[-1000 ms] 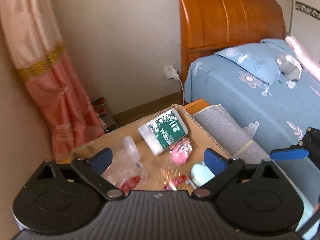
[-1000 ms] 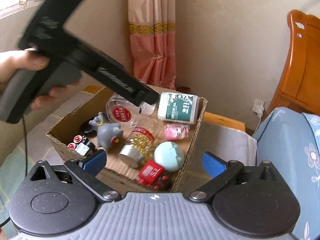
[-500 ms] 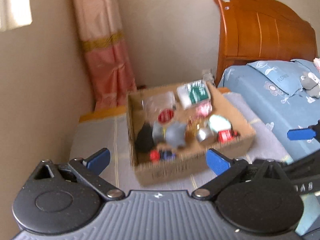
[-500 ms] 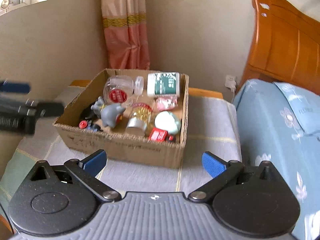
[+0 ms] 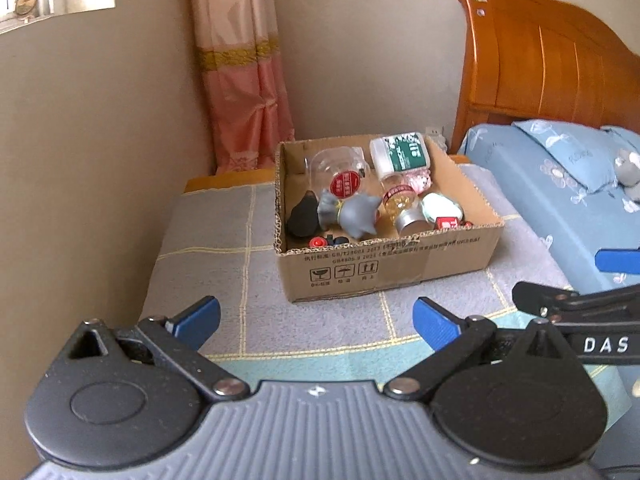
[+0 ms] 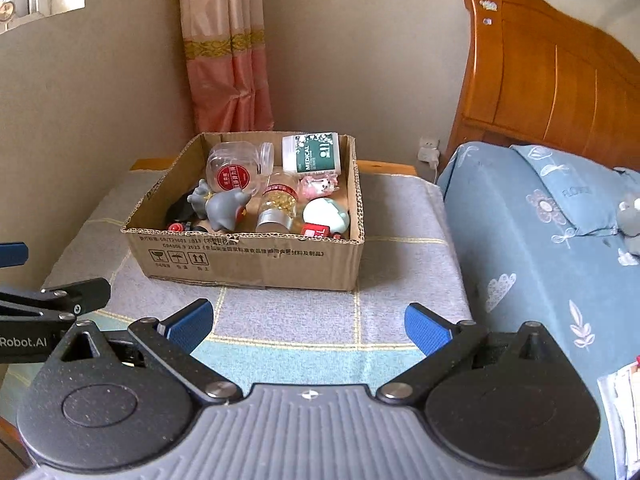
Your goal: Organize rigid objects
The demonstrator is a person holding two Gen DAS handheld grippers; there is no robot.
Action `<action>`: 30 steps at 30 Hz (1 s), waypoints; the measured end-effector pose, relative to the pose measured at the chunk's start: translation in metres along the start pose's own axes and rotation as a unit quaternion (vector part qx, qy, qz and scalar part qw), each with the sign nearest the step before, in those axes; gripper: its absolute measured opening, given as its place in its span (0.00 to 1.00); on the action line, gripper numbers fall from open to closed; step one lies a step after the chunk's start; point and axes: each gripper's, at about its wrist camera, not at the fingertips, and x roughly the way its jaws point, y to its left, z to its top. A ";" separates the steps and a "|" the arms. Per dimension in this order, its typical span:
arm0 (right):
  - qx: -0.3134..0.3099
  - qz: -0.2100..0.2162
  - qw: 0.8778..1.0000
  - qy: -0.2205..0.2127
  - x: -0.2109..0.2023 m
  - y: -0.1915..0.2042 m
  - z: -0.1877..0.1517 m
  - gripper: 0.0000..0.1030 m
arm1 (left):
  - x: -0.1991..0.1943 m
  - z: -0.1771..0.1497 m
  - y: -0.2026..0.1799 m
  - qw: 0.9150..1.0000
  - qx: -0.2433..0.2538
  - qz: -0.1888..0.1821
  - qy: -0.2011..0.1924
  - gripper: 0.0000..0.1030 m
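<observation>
A beige-walled bedroom corner holds a pink curtain (image 6: 228, 52), a wooden headboard (image 6: 560, 80) and a bed (image 6: 540, 248) under a blue flowered sheet. Beside the bed stands a low bench (image 6: 288, 320) covered by a grey checked cloth.

An open cardboard box (image 6: 256, 258) sits on the cloth, toward the far end, and everything to be sorted lies inside it. At the back are a clear jar (image 6: 236, 168) with a red round label, lying on its side, and a green-and-white tub (image 6: 312, 152) marked MEDICAL. In the middle lie a grey toy (image 6: 224, 208), a bottle (image 6: 278, 208) of yellow capsules with a silver cap, and a small pink toy (image 6: 320, 186). Near the front wall are a pale green round case (image 6: 326, 216), a red item (image 6: 318, 233) and a dark object (image 6: 180, 210) at the left.

The left gripper (image 5: 316, 318) hovers over the cloth in front of the box, its blue pads spread wide with nothing between them. The right gripper (image 6: 306, 326) hangs likewise short of the box, pads wide apart and empty. Each gripper shows at the edge of the other's view.
</observation>
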 end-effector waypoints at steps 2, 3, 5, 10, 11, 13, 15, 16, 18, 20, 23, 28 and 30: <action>0.000 0.000 1.000 -0.003 -0.003 0.002 -0.001 1.00 | -0.003 -0.001 -0.001 1.000 -0.001 0.008 -0.003 0.99; -0.001 -0.002 1.000 -0.004 -0.004 0.003 -0.001 1.00 | -0.003 -0.002 -0.002 1.000 0.000 0.012 -0.003 0.99; -0.001 -0.003 1.000 -0.006 -0.006 0.004 -0.001 1.00 | -0.005 -0.003 -0.002 1.000 -0.001 0.017 -0.004 0.99; -0.001 -0.003 1.000 -0.005 -0.005 0.005 0.000 1.00 | -0.005 -0.004 -0.001 1.000 0.000 0.028 -0.004 0.99; -0.001 -0.003 1.000 -0.004 -0.005 0.005 0.000 1.00 | -0.005 -0.004 -0.001 1.000 0.002 0.030 -0.004 0.99; -0.002 -0.003 1.000 -0.004 -0.004 0.006 0.000 1.00 | -0.004 -0.004 -0.002 0.999 0.004 0.033 -0.004 0.99; -0.003 -0.005 1.000 -0.005 -0.004 0.006 0.001 1.00 | -0.003 -0.004 -0.002 0.999 0.003 0.032 -0.002 0.99; -0.003 -0.006 1.000 -0.005 -0.003 0.007 0.001 1.00 | -0.003 -0.004 -0.002 1.000 0.003 0.031 -0.002 0.99; -0.002 -0.007 1.000 -0.004 -0.002 0.006 0.001 1.00 | -0.003 -0.004 -0.002 0.999 0.003 0.032 -0.002 0.99; -0.003 -0.008 1.000 -0.003 -0.002 0.006 0.000 1.00 | -0.003 -0.004 -0.003 0.999 0.003 0.033 -0.001 0.99; -0.004 -0.009 1.000 -0.003 -0.003 0.007 0.000 1.00 | -0.004 -0.004 -0.003 0.999 0.003 0.033 0.000 0.99; -0.004 -0.010 1.000 -0.006 -0.005 0.008 0.001 1.00 | -0.005 -0.004 -0.003 0.999 0.005 0.033 0.000 0.99; -0.004 -0.010 1.000 -0.007 -0.006 0.007 0.001 1.00 | -0.005 -0.004 -0.003 0.999 0.004 0.033 -0.001 0.99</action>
